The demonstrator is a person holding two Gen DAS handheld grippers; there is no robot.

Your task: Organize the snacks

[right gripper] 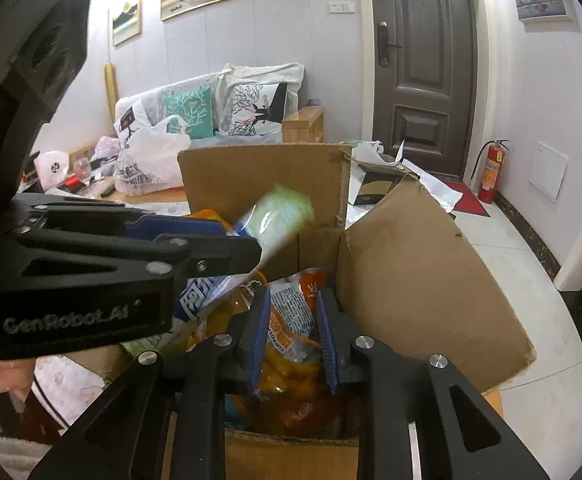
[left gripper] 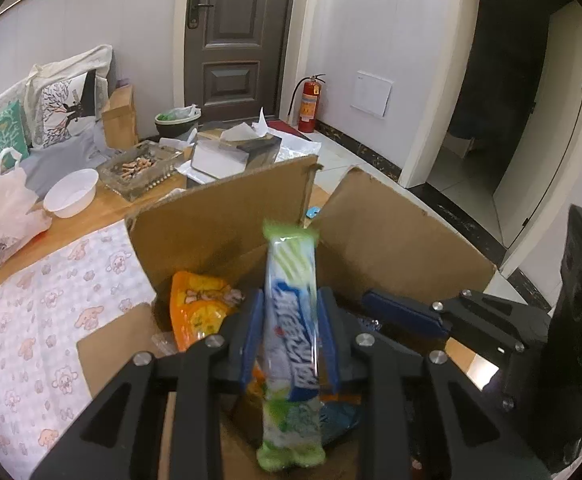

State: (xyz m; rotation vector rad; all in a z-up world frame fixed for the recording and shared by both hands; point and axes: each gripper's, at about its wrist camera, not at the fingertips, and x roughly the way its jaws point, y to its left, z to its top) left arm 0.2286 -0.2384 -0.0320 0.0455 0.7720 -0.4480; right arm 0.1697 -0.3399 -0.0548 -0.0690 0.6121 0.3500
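Living-room counter (left gripper: 91,216), open cardboard box (left gripper: 219,216): left gripper (left gripper: 291,336) fingers pinching light, crinkly green-and-blue snack packet (left gripper: 291,320) mid-length above it; right gripper (right gripper: 295,332) fingers narrowly astride soft orange snack bag (right gripper: 291,316) inside.

My left tool (left gripper: 291,344) sits over the open cardboard box (left gripper: 227,216), a long snack packet (left gripper: 291,316) upright between its sides. My right tool (right gripper: 293,336) is just beside it on the right, over a snack bag (right gripper: 291,312) lying in the box. On the counter (left gripper: 91,216) behind the box stand a bowl (left gripper: 71,194), a tray (left gripper: 141,170) and a tissue box (left gripper: 231,152). Beyond them stands the door (left gripper: 231,40), a fire extinguisher (left gripper: 309,104) to its right.
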